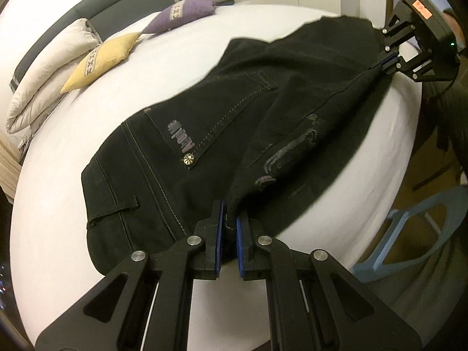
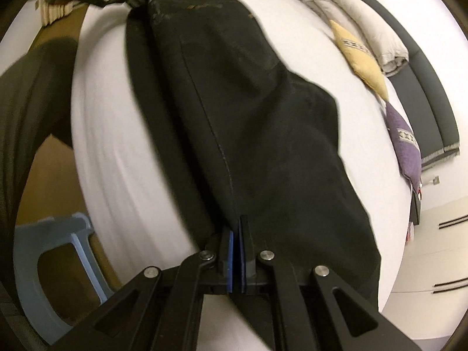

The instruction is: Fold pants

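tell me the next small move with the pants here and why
Probably lower both ends onto the bed and let go. The left hand-held gripper and right hand-held gripper each pinch an edge of the black pants, whose folded-over half sags between them above the half lying flat.

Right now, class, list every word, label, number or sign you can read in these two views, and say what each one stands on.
None can be read for certain.
Embroidered patch on the black pants pocket: lettering, too blurred to read.
Grey embroidery on the lifted fold: a design, no legible letters.
Orange sticker on the right hand-held gripper: a mark, too small to read.
Patterned bands on the yellow cushion and purple cushion: ornament, not text.
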The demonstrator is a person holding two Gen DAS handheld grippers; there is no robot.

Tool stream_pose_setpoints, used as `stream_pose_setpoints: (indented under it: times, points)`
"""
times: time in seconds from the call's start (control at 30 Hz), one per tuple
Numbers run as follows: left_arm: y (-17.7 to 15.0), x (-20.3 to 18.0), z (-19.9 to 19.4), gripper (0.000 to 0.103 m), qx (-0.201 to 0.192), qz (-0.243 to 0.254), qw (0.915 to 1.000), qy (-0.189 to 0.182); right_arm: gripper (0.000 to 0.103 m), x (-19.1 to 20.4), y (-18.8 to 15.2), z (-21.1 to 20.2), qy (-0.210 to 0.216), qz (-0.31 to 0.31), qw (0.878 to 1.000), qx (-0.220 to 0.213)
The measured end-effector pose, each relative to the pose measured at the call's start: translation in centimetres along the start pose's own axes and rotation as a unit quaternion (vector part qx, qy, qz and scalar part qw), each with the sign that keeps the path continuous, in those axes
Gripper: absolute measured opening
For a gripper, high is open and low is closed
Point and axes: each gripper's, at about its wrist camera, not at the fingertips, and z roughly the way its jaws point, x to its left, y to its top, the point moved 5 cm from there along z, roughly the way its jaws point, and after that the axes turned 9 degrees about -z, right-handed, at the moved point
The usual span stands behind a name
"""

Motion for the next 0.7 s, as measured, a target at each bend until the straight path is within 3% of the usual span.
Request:
stream_pose_setpoints:
  times: [0.37, 0.53, 0.7]
  points:
    - [-0.5, 0.3, -1.2, 0.006, -0.004, -0.013, 0.9998, -0.011, 0.004, 0.7, 0.4, -1.4, 0.003, 0.014, 1.000, -0.002]
    - [-1.2, -0.3, 0.0, 0.007, 0.005, 0.004, 1.0000, 0.003, 0.004, 2.6, 0.1, -0.7, 0.007, 0.009, 1.000, 0.008]
    - [-0.9, -0.5, -0.2, 0.011, -0.008, 0.005, 0.9998, 0.015, 0.005, 3.5, 0.1, 0.1, -0.017, -0.005, 1.000, 0.008]
